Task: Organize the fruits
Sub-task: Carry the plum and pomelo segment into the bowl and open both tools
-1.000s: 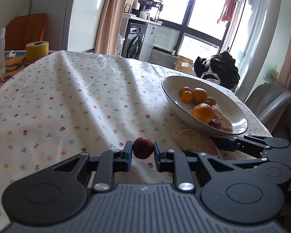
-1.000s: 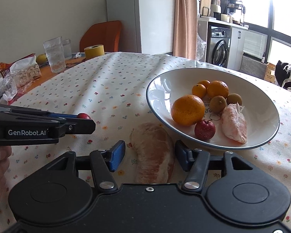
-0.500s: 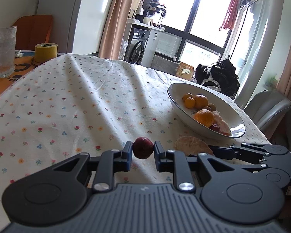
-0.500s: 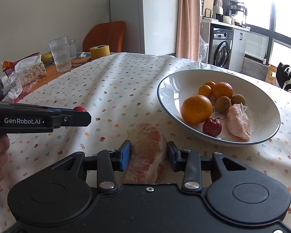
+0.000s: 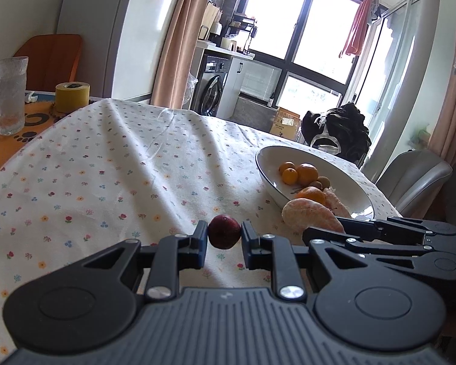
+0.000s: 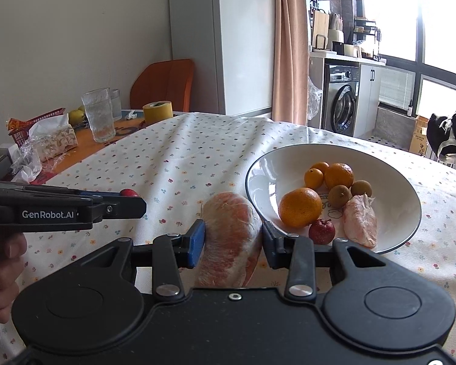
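My left gripper (image 5: 223, 240) is shut on a small dark red fruit (image 5: 224, 231), held above the flowered tablecloth. The same red fruit (image 6: 129, 192) peeks over that gripper at the left of the right wrist view. My right gripper (image 6: 231, 240) is shut on a peeled pomelo segment (image 6: 231, 237), lifted off the cloth just left of the white bowl (image 6: 264, 167). The pomelo segment (image 5: 310, 217) also shows at the right of the left wrist view, in front of the bowl (image 5: 270, 158). The bowl holds oranges (image 6: 299, 207), small brown fruits, a red fruit (image 6: 321, 231) and another peeled segment (image 6: 359, 220).
Beyond the cloth at the far left stand glasses (image 6: 98, 114), a yellow tape roll (image 6: 157, 112), a tissue pack (image 6: 54, 140) and a red basket. A hand (image 6: 0, 276) grips the left tool. A grey chair (image 5: 410, 179) sits past the table's right edge.
The right gripper closed on the pomelo segment and lifted it off the cloth. The left gripper rose with the red fruit still held.
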Tool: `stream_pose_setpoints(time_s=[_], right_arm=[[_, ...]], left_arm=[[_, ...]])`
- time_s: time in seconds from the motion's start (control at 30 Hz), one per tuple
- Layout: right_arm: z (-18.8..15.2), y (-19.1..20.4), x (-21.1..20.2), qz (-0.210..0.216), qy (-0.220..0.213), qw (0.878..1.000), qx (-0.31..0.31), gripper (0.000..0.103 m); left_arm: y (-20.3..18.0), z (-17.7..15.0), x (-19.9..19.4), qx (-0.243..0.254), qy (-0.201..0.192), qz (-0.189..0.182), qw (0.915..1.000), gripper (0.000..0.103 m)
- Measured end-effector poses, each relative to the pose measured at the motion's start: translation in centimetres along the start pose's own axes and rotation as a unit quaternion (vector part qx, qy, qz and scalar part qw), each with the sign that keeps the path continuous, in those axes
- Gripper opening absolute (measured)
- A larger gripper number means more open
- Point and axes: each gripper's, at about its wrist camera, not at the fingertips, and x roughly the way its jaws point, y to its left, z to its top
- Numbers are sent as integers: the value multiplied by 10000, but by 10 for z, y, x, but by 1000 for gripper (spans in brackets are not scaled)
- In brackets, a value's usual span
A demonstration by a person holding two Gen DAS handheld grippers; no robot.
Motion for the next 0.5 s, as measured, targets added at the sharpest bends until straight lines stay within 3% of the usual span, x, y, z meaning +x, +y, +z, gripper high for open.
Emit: stream_pose_setpoints(time_s=[0.5], right_arm=[[13,-64,-8,-478,-384,9970,470,38]], left_arm=[[-35,21,26,395,61,-84,9992,22]])
